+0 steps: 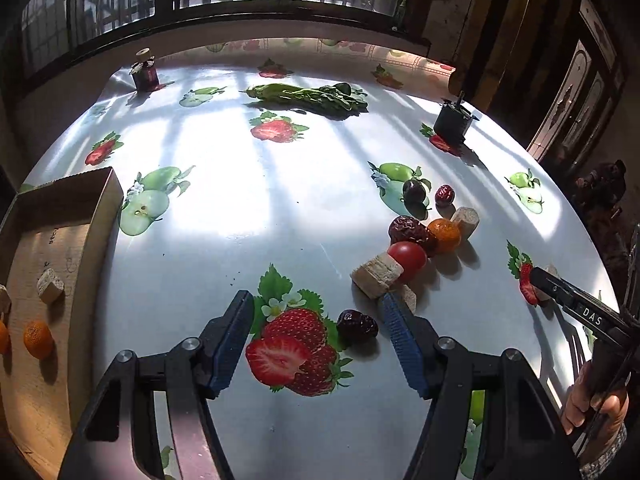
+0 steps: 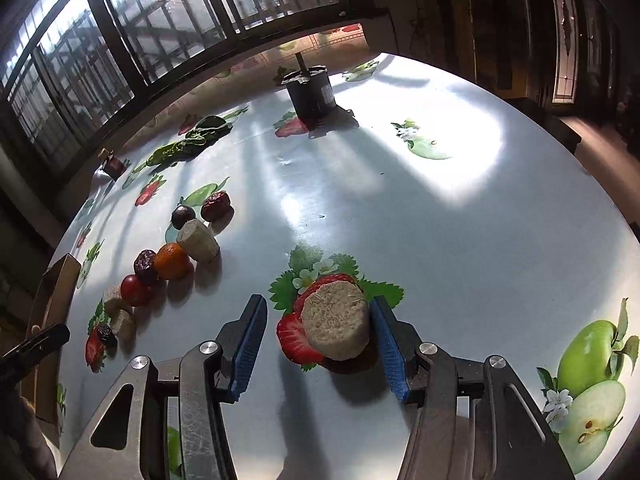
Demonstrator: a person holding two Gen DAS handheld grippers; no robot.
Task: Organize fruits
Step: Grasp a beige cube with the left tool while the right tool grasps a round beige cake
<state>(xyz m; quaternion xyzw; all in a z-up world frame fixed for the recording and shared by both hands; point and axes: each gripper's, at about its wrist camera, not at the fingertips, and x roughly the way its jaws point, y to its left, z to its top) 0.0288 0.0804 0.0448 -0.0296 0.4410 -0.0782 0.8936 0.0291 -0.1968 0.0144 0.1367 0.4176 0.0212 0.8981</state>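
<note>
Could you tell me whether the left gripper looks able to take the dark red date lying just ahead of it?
Probably yes: the date lies between the open fingers of the left gripper, near the right-hand one, nothing blocking.

Right gripper jaws straddle cork disc (touching one pad) — unclamped.
</note>
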